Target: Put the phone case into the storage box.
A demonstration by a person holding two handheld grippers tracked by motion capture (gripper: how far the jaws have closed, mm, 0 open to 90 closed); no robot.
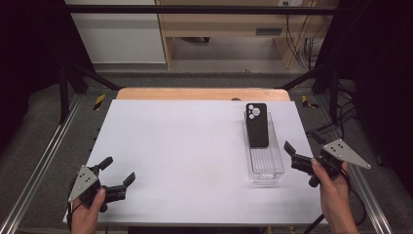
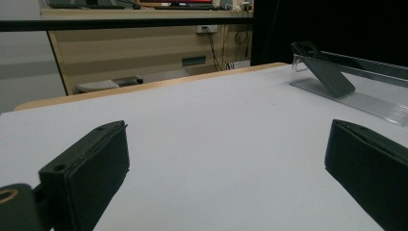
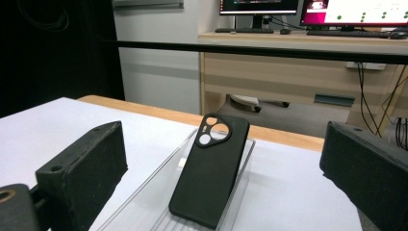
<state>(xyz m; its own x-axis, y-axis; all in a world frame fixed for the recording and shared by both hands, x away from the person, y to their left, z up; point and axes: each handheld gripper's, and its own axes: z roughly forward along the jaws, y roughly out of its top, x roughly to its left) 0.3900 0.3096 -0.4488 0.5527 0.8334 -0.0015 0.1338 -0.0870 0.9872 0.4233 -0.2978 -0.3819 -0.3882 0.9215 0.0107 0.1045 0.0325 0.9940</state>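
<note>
Right tool (image 1: 303, 147) agape, empty, near phone case (image 1: 257, 125)

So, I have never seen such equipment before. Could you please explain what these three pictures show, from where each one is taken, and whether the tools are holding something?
A person sits at a white table and holds a hand tool with two black jaws in each hand: the left gripper and the right gripper. The high view looks down from above the person. The other two come from small cameras riding on each gripper, so each shows its own two jaws at the bottom. On the table stands a long clear plastic tray, and a black phone case with round camera holes leans inside it, its top on the far end. Both grippers are open and hold nothing; the right one points at the case.
</note>
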